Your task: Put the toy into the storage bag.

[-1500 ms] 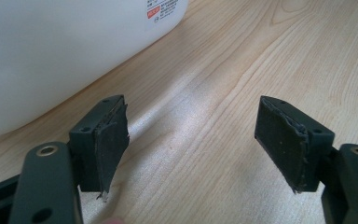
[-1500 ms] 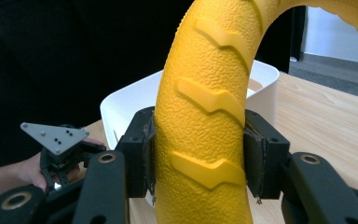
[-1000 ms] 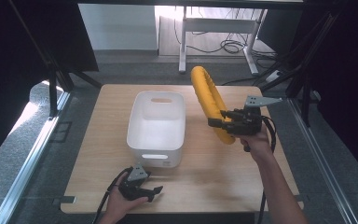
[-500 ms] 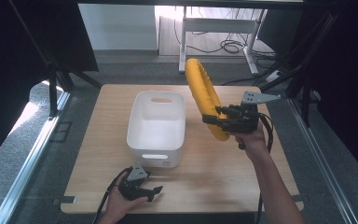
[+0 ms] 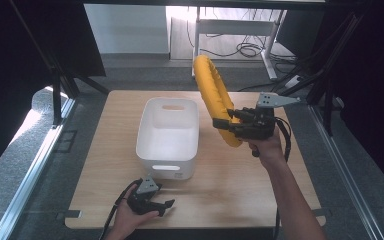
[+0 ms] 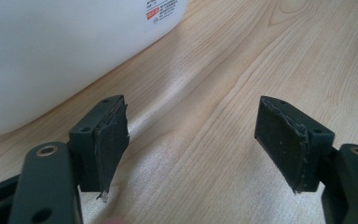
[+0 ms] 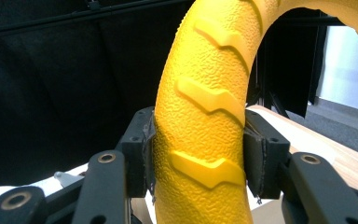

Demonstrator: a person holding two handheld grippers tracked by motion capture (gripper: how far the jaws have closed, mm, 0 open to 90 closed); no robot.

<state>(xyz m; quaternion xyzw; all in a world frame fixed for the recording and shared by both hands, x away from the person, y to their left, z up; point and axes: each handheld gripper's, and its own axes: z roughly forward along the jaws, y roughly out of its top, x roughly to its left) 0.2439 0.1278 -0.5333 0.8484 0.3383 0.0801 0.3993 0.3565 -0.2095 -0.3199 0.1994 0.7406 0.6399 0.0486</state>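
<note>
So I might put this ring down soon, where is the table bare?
Bare wood lies right of the white plastic bin, under and beside the right gripper holding the yellow textured ring, and along the near right edge. The strip behind the bin is bare too. Crowded: the near left, where the open left gripper rests by the bin.

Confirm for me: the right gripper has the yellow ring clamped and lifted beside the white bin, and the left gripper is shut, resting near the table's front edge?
Not quite. The left gripper is open: the left gripper view shows its jaws spread wide with bare table between them. The rest holds: the right gripper clamps the yellow ring, lifted beside the white bin.
</note>
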